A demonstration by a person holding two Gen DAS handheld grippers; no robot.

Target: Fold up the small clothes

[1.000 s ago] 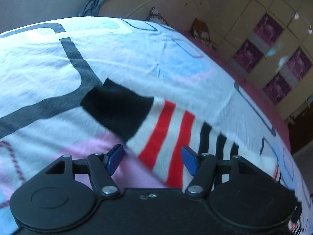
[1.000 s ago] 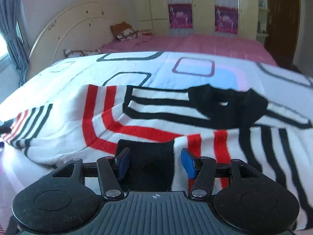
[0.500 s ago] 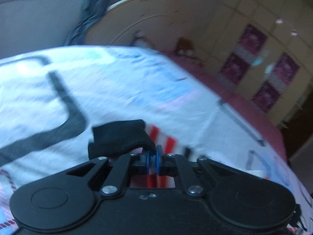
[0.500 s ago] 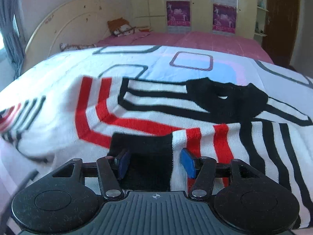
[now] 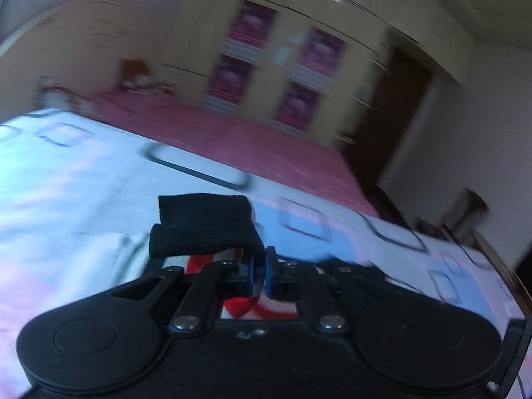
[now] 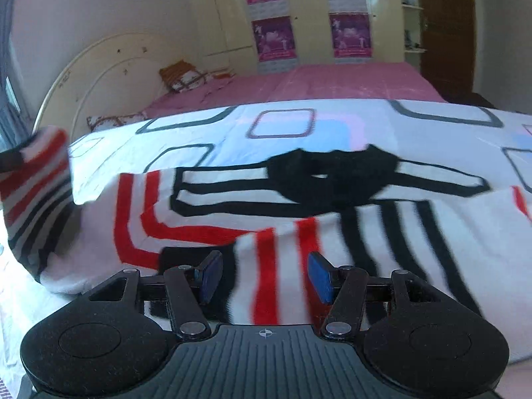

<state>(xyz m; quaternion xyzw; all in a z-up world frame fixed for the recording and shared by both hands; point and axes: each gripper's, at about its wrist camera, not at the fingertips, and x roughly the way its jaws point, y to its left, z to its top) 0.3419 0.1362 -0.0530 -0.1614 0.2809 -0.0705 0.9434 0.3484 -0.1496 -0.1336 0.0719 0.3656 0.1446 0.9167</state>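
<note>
A white sweater [image 6: 365, 232] with red and black stripes and a black collar [image 6: 332, 176] lies spread on the bed. My left gripper [image 5: 261, 272] is shut on one sleeve just behind its black cuff [image 5: 202, 229] and holds it up off the bed. That raised sleeve [image 6: 36, 179] hangs at the left edge of the right wrist view. My right gripper [image 6: 266, 276] is open low over the other sleeve, which is folded across the body. Its red stripes show between the blue pads [image 6: 319, 277], and its black cuff [image 6: 179, 259] is by the left finger.
A white bedcover [image 6: 282, 123] with grey rectangle outlines lies under the sweater, over a pink sheet [image 6: 349, 79]. A curved headboard [image 6: 99, 66] and pillows [image 6: 183, 76] are at the far left. A wardrobe with purple posters [image 6: 272, 36] and a dark door [image 6: 445, 26] stand behind.
My left gripper shut on the sleeve by its black cuff, lifted it off the bed and swung to the right. My right gripper slid right along the folded sleeve and stayed open.
</note>
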